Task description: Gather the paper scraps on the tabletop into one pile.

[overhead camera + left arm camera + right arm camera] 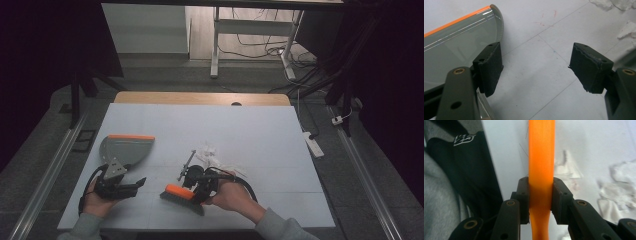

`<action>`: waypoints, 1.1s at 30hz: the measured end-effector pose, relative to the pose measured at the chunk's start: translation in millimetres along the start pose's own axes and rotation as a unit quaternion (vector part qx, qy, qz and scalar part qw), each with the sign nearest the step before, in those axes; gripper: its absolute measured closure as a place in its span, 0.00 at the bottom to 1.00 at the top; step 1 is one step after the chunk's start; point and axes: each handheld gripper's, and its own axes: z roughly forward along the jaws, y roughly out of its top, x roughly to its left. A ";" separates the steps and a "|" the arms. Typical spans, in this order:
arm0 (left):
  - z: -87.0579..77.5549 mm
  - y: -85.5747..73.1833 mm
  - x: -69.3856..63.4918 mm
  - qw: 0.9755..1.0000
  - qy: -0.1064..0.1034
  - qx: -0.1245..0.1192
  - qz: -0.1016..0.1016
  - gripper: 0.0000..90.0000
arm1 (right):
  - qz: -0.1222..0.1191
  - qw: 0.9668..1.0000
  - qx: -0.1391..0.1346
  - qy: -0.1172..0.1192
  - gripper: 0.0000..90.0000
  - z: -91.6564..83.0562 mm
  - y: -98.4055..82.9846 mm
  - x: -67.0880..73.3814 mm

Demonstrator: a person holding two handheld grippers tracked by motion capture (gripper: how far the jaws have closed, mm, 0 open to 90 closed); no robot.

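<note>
Two tools lie toward the table's (210, 120) near edge: a grey dustpan (125, 149) with an orange lip at the left, untouched beside the left gripper (535, 67), whose jaws stand wide apart and empty. The right gripper (541, 200) clamps the orange brush (181, 193) by its handle, and the paper scraps (215, 157) at mid-table are apparently not yet swept.
</note>
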 end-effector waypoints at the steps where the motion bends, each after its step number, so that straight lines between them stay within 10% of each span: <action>1: -0.2 0.0 0.1 1.000 0.000 0.000 0.000 0.30 | 0.006 1.000 0.001 -0.001 0.79 -0.7 -0.7 -3.9; 15: 0.0 -0.1 0.2 1.000 0.001 0.000 -0.001 0.30 | 0.092 0.991 -0.036 -0.090 0.79 -29.6 -27.1 -68.1; 26: -0.3 0.5 -1.0 1.000 0.002 0.002 0.001 0.30 | 0.094 0.984 -0.113 -0.097 0.79 -83.3 -49.8 -59.0; 33: 0.2 0.4 -0.7 1.000 0.002 0.002 0.001 0.30 | 0.079 0.991 -0.084 -0.064 0.79 -75.1 -75.1 -50.1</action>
